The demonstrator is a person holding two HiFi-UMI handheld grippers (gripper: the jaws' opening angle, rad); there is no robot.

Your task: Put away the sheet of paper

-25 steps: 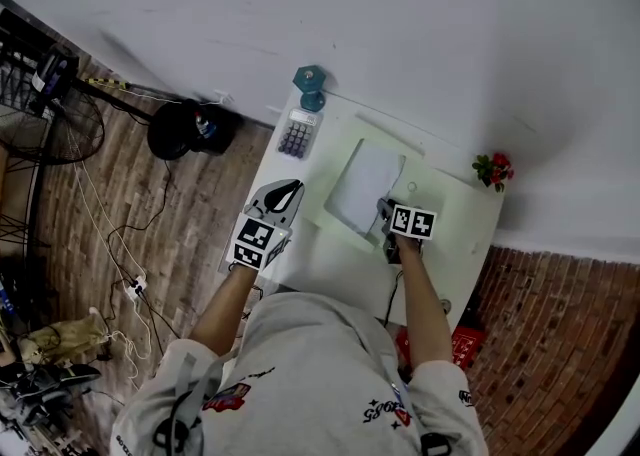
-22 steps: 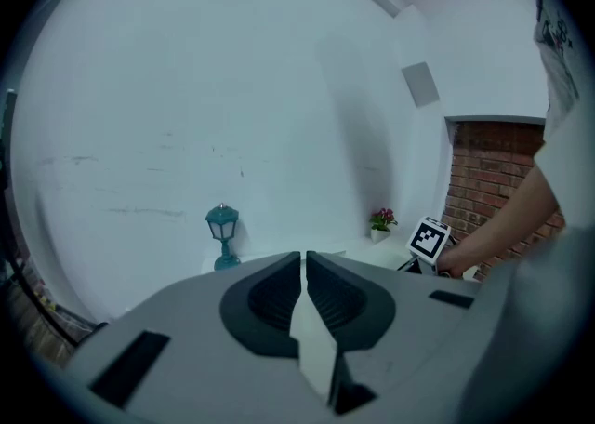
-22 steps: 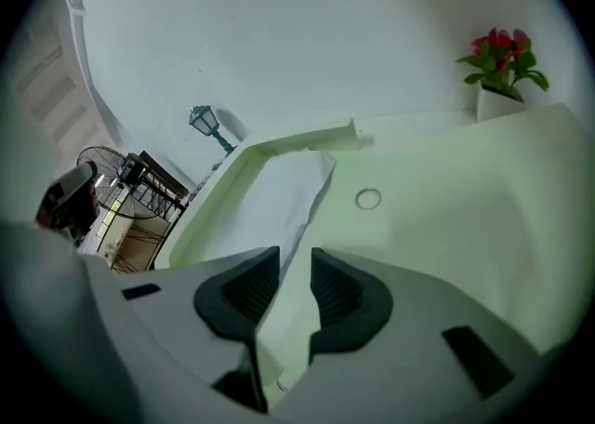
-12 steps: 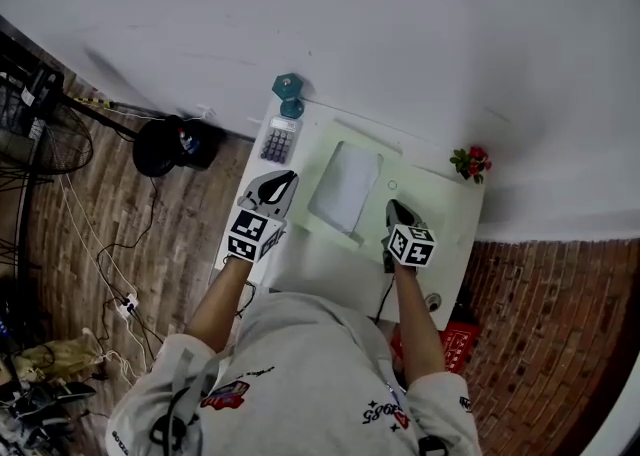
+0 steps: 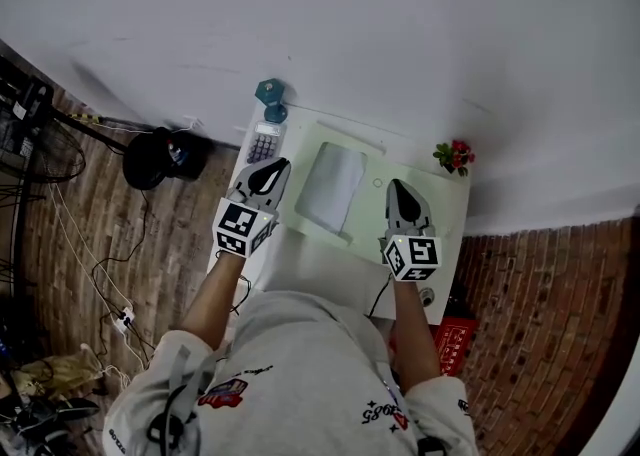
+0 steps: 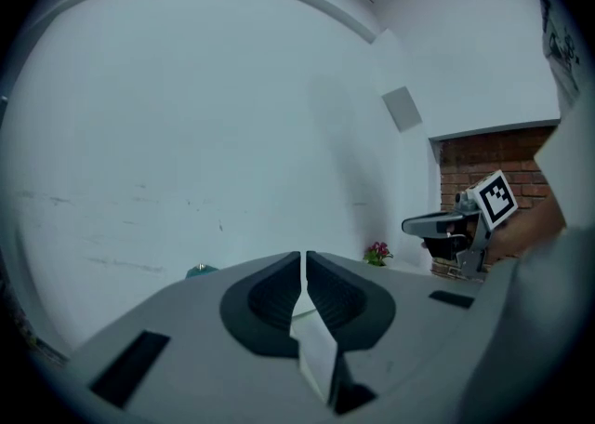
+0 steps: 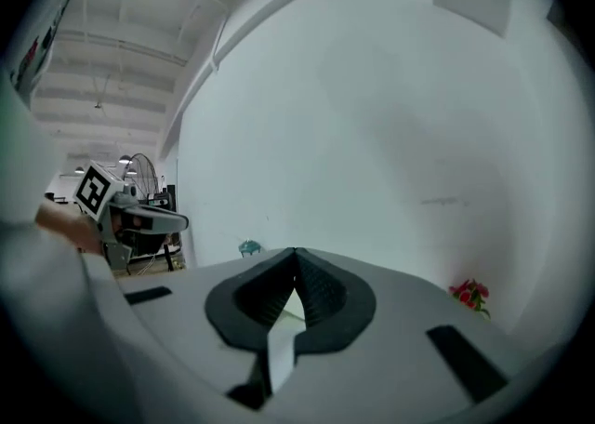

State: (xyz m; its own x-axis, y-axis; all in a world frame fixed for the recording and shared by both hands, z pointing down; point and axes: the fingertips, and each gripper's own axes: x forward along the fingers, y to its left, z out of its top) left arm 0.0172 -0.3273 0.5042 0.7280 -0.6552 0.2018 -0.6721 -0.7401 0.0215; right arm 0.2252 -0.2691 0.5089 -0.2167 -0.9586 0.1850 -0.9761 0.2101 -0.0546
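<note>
The sheet of paper lies flat on a pale green mat on the white worktop. Its long axis runs near to far with a slight tilt, and it sits between the two grippers. The left gripper is just off the sheet's left long edge. The right gripper is beyond the right long edge, over the bare mat. The left one looks marginally nearer, though the margin is small. Both sets of jaws are closed together with nothing between them, and both point at the far wall rather than down at the sheet. So picking the sheet up would likely mean opening the jaws and tipping them inward toward an edge. The paper is thin, matte and rectangular, lying flush on the smooth mat with no lifted corner showing. The jaw pads are dark and ribbed, set in grey shells.
</note>
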